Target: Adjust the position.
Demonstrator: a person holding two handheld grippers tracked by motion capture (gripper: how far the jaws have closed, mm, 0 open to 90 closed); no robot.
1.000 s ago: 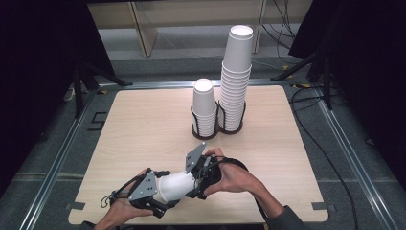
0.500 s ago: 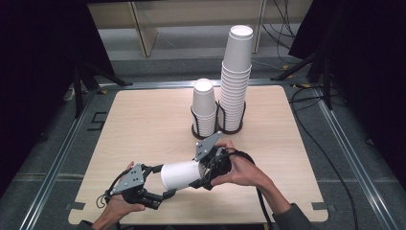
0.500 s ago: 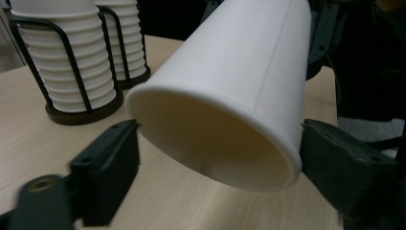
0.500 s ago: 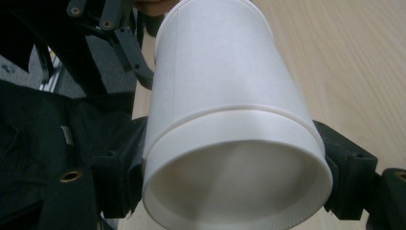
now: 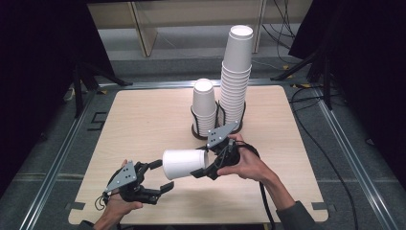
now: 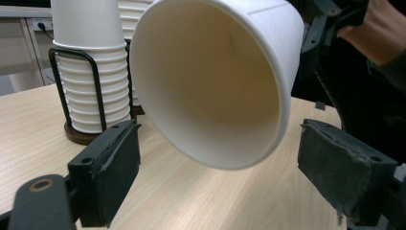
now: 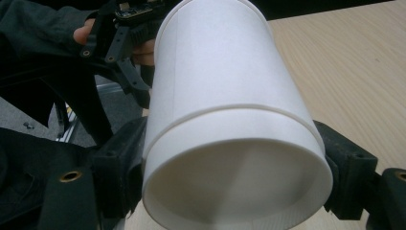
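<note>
While the right claw (image 5: 200,168) is clamped on the base end of a white paper cup (image 5: 184,164), the cup lies sideways in the air above the bench (image 5: 143,120), open mouth pointing toward the left claw (image 5: 160,176). Right gripper view: both black jaws press the cup's (image 7: 230,129) bottom rim, one on each side, recessed base facing the camera. The right hand (image 5: 244,163) wraps the gripper body, grey plate on top, cable trailing back along the forearm.

Left claw is apart, jaws spread wide, holding nothing. High view puts it just beside the cup's mouth, slightly lower and nearer the front edge of the bench; not touching the cup. Left gripper view: cup's (image 6: 215,81) open mouth sits between and above the two jaw pads (image 6: 112,167), gap on both sides, empty white inside visible. The left hand (image 5: 117,203) grips from below near the bench's front edge.

Farther back, near the bench's centre, a black wire cup holder (image 5: 218,120) on a dark base carries two stacks: short stack (image 5: 204,106) on the left, tall stack (image 5: 236,72) on the right, touching side by side. Held cup is well apart from both stacks.
</note>
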